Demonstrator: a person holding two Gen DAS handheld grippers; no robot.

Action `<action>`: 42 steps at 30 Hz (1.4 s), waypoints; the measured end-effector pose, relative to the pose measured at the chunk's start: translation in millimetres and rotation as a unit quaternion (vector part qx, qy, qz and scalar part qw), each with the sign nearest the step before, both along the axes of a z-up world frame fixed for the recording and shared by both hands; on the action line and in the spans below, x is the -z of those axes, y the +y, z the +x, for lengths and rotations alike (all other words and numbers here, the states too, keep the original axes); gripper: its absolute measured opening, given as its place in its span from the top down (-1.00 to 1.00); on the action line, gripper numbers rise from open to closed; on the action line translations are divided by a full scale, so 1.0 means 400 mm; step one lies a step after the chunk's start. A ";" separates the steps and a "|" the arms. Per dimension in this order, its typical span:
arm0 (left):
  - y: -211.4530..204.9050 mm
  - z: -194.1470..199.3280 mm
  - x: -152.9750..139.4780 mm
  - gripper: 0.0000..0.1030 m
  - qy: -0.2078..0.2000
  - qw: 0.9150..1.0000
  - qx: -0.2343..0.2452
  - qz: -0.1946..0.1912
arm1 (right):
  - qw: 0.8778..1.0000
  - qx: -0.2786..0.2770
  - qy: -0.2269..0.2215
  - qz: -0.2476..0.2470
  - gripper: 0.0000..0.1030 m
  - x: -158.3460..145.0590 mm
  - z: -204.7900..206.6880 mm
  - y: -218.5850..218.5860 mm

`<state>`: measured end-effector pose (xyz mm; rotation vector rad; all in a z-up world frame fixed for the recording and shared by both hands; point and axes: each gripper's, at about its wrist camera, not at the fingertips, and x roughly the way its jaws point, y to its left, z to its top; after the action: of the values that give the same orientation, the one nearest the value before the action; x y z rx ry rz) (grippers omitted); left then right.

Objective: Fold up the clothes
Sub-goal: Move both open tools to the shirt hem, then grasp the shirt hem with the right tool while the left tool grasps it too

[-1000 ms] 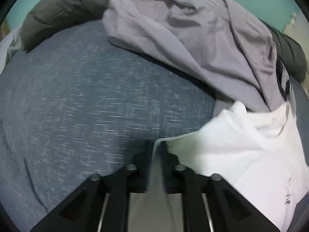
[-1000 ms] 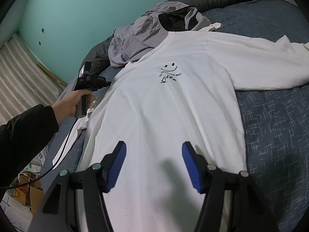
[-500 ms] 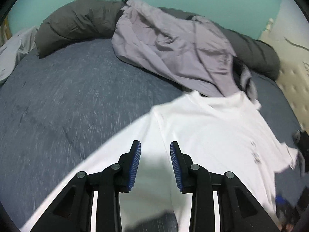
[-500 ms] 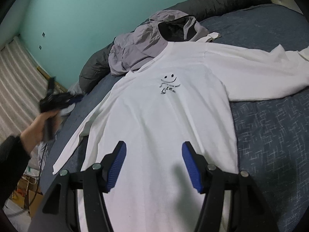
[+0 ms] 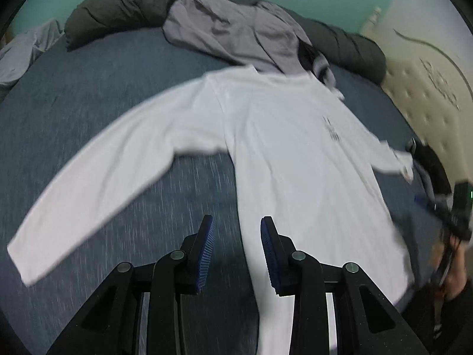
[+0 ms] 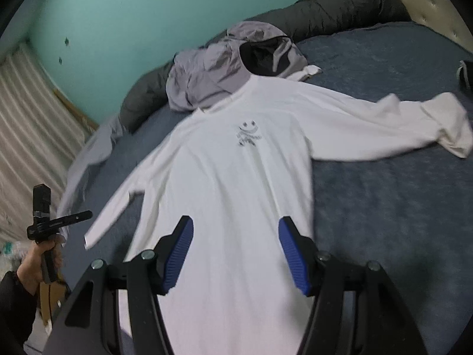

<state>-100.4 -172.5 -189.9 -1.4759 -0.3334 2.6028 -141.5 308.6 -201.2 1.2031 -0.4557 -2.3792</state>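
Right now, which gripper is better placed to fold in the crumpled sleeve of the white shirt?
Probably the right gripper: the crumpled sleeve lies on its side of the white shirt, while the left gripper hangs off the opposite bed edge.

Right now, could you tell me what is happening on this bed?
A person is folding clothes with a handheld claw in each hand. A white long-sleeved shirt lies face up on the blue bed, sleeves spread. The left claw and right claw are both open above it, gripping nothing. A grey garment waits by the collar.

Black tool (image 6: 235,253), blue ribbed pads (image 6: 179,254), seemingly.
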 end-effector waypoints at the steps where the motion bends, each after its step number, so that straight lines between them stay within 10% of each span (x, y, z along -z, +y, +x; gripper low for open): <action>1: 0.006 0.024 0.008 0.32 -0.003 1.000 0.004 0.001 | 1.000 -0.003 -0.010 0.010 -0.18 0.002 0.021 0.012; 14: 0.048 0.225 0.054 0.21 -0.039 0.999 0.023 0.025 | 0.986 -0.057 -0.119 0.102 -0.18 0.095 0.244 0.077; 31: 0.022 0.319 0.132 0.16 -0.090 0.996 -0.001 0.027 | 0.971 -0.071 -0.186 0.129 -0.16 0.181 0.263 0.050; 42: 0.010 0.336 0.133 0.13 -0.092 0.995 -0.003 0.029 | 0.973 -0.071 -0.166 0.146 0.85 0.192 0.275 0.072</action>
<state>33.8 -168.6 -243.0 -1.7010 -0.4290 2.4446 -31.3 337.5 -278.2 1.7187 -0.1123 -2.1791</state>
